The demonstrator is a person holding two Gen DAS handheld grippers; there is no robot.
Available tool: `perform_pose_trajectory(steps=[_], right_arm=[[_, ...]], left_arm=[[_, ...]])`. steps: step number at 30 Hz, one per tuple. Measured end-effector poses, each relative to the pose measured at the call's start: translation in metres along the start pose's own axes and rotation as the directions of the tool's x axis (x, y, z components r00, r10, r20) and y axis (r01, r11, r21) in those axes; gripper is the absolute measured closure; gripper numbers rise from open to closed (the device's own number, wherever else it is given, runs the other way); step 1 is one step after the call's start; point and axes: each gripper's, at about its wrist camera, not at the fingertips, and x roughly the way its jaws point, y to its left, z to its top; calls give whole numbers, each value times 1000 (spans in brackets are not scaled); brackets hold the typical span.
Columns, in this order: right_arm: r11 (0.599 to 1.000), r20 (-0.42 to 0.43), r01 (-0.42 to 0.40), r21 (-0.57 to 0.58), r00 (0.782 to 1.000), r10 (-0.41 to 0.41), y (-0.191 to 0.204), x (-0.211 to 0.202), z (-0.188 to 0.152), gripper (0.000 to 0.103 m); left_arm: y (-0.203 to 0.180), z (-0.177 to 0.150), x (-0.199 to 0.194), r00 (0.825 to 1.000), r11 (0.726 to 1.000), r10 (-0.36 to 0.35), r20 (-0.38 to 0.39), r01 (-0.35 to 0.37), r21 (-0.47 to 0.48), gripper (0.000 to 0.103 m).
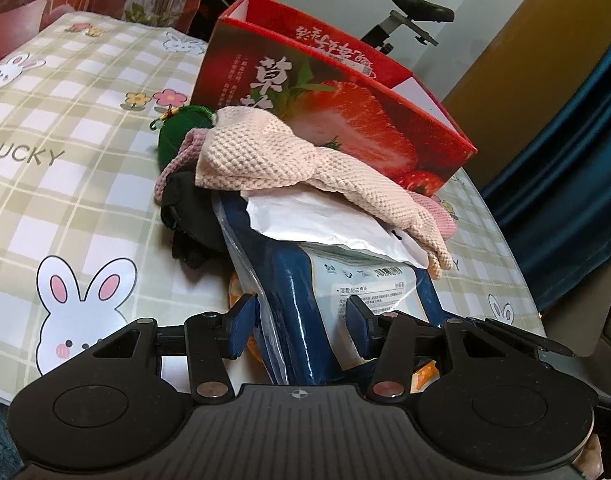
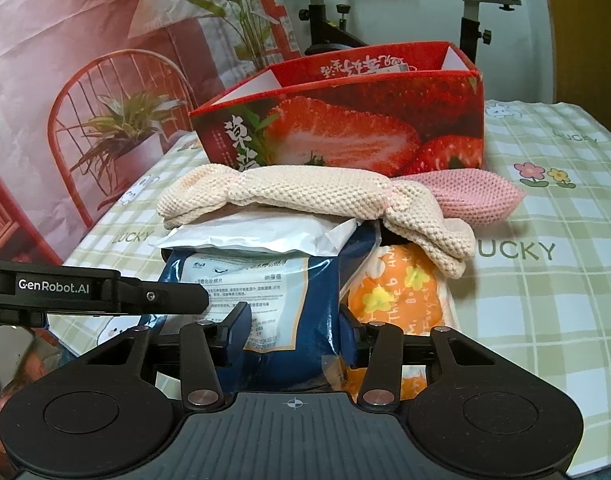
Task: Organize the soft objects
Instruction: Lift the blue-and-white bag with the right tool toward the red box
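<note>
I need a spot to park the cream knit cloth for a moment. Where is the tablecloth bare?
Bare checked tablecloth lies right of the orange pouch, below the pink knit. More lies left of the black cloth, around the rabbit print. The pile before the strawberry box is crowded.

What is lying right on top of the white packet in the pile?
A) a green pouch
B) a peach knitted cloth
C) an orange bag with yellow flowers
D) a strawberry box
B: the peach knitted cloth is draped across the top of the white packet, which itself lies on the blue bag; the box stands behind the pile.
</note>
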Motion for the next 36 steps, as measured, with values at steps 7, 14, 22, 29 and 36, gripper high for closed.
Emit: perform_pose_trajectory(steps=[7,14,22,29,36], right_arm=[[1000,-5,-9,26,1000,9,-5,6,-1,60],[1000,10,-26,8,1000,26,-1,1,-1,66],[999,32,-41,-20,999,42,8,-6,2,67],[997,48,-47,-67,998,50,22,-9,10,67],[993,46,-58,-106,997,63,36,-6,16,67]], left_arm=[[6,0,5,1000,1000,-4,-8,4,-18,52],[1,-1,-1,1000,1000,0,15,0,8,52],[0,1,-14,999,1000,1,50,-1,16,52],[2,2,-27,996,1000,5,88,-7,20,52],[10,4,-37,994,1000,8,111,-8,-6,52]])
